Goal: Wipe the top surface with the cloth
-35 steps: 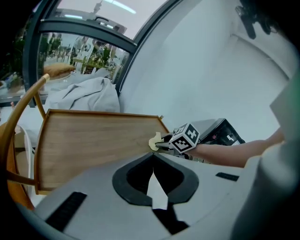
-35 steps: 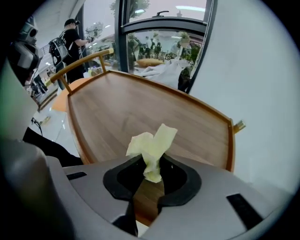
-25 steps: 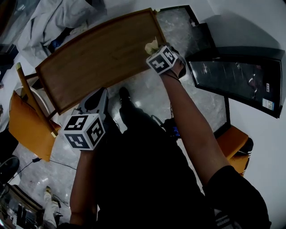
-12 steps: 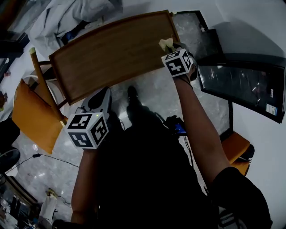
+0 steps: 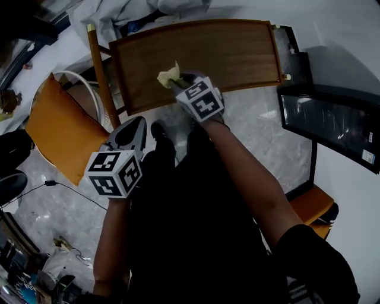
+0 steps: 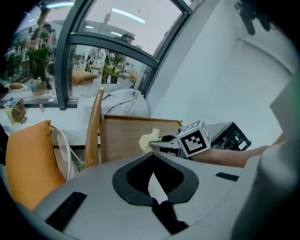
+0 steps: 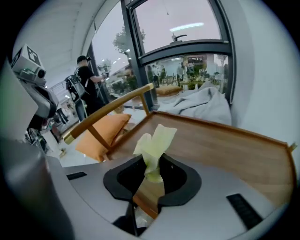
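Right gripper [image 5: 180, 82] jaws pinch the cloth [image 5: 168, 75], bunched upward over the tabletop [image 5: 231, 50] near its near-left corner. Best to press it flat, then sweep overlapping strokes toward the right edge. Left gripper [image 5: 134, 127], jaws together and empty, hangs off the near edge.

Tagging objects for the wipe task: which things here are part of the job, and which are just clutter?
Job: cloth, wooden top, right gripper shut on the cloth.
Lying about: orange chair, grey fabric heap, black glass panel, idle left gripper.
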{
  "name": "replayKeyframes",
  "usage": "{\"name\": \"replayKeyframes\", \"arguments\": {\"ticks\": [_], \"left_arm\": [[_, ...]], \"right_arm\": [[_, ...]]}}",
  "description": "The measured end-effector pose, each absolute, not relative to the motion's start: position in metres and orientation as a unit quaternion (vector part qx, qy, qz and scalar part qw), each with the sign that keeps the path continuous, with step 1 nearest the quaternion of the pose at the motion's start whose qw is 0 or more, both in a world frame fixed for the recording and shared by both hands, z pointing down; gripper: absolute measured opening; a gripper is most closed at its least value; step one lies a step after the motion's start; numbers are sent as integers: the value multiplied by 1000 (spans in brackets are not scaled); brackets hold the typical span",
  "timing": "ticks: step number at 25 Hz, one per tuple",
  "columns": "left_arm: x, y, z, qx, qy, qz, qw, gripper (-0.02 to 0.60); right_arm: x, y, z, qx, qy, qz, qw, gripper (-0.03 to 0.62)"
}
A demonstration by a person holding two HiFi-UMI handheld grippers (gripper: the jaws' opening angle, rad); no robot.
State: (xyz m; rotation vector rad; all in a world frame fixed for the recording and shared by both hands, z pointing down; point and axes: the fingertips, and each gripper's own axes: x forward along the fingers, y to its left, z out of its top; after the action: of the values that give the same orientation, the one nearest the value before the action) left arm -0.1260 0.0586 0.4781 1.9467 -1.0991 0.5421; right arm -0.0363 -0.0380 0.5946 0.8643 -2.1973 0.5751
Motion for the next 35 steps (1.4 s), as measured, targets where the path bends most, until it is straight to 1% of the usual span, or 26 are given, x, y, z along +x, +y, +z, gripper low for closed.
{"name": "replayKeyframes", "arguments": {"ticks": [3,6,10,16,19,22,26,35], "left_arm": [[-161,66,481,767,-441,218,412,12],[-187,74,485,764,-443,224,413,12],[-206,82,492,761,-442,231,415,12],[-199,85,496,771,-423,238,413,12],[-193,82,495,773,-419,241,410,12],[-181,78,494,775,-415,244,410,12],[-156,72,493,778,-409,247,408,12],[-61,55,498,790,-378,252,412,12]], "right_arm": [[-109,-16,610,283,-861,236,351,89],[-151,-2,628,265,-859,256,355,89],[-178,16,652,244,-845,272,389,89],[-188,19,665,214,-837,195,465,89],[-188,18,665,192,-840,179,475,89],[-172,18,665,189,-839,180,477,89],[-129,12,665,201,-834,174,484,89],[18,-8,665,258,-811,196,488,89]]}}
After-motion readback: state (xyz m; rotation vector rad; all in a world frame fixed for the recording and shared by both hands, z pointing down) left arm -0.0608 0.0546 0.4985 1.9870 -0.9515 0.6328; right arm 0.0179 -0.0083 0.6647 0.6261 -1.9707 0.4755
